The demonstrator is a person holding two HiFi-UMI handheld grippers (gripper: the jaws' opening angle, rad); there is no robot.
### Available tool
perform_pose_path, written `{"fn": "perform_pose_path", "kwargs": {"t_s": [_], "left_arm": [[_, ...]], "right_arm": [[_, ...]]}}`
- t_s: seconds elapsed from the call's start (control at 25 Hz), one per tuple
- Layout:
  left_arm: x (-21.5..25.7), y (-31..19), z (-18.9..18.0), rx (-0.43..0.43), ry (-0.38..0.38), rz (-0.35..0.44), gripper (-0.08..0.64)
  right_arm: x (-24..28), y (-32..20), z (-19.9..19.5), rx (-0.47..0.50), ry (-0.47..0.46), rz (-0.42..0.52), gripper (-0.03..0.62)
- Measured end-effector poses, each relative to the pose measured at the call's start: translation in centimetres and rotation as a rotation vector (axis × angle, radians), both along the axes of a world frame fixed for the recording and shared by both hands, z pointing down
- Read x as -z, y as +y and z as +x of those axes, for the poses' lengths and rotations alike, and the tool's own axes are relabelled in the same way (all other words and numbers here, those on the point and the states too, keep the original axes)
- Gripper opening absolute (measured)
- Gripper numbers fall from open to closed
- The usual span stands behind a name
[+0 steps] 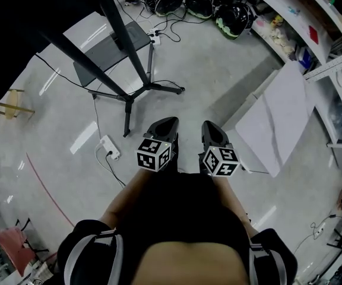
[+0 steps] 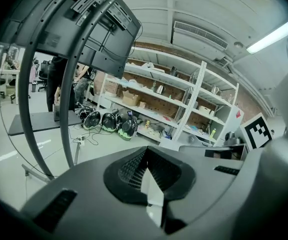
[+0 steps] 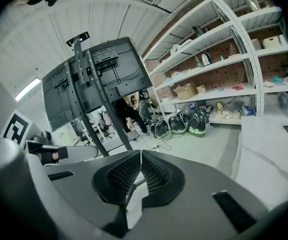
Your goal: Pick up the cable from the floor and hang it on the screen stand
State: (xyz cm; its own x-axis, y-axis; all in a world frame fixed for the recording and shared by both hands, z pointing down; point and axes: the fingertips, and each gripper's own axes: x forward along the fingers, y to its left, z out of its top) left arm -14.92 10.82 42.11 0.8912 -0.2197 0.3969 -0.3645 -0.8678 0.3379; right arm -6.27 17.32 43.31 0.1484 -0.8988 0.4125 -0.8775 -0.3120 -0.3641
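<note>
1. We held the left gripper (image 1: 168, 122) and the right gripper (image 1: 208, 125) side by side in front of our body, both pointing forward and somewhat downward over the pale floor (image 1: 58, 129).
2. In the left gripper view, the two black ribbed pads met edge to edge. That gripper was closed, with nothing caught between the pads.
3. In the right gripper view, the pads likewise met along a single seam. It too was closed and empty.
4. From the head view, each gripper showed its marker cube (image 1: 154, 154) toward us, and the two cubes sat near each other without touching.
5. The cable (image 1: 95, 120), thin and black, lay on the floor to the left of and ahead of the left gripper. It ran from the foot of the screen stand (image 1: 136, 92) down to a white power strip (image 1: 110, 148).
6. Neither gripper touched the cable, and both stood clear above the floor.
7. The screen stand rose ahead and to the left, with its dark legs spread over the floor and a grey base plate (image 1: 108, 51) behind them.
8. Both gripper views showed the back of the dark screen (image 3: 91, 81) mounted on the stand's rails.
9. Farther off, a row of black helmets (image 1: 198, 3) sat on the floor among other loose wires, in front of long white shelves (image 1: 331, 40).
10. A white panel (image 1: 275, 120) lay to the right of the right gripper.
</note>
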Motion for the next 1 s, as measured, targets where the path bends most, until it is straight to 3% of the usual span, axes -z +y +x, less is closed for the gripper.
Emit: {"fn": "perform_pose_path", "kwargs": {"t_s": [0.6, 0.8, 1.0], "left_arm": [[0.9, -10.2, 8.4, -0.058, -0.018, 0.007, 0.008], [0.3, -13.5, 9.1, -0.058, -0.054, 0.007, 0.008], [-2.1, -16.5, 9.5, -0.074, -0.141, -0.011, 0.008]], "right_arm": [[0.4, -9.9, 7.9, -0.054, -0.033, -0.002, 0.025], [-0.4, -13.7, 8.8, -0.033, -0.060, -0.018, 0.025], [-1.9, -17.0, 9.4, -0.029, -0.099, -0.038, 0.025]]}}
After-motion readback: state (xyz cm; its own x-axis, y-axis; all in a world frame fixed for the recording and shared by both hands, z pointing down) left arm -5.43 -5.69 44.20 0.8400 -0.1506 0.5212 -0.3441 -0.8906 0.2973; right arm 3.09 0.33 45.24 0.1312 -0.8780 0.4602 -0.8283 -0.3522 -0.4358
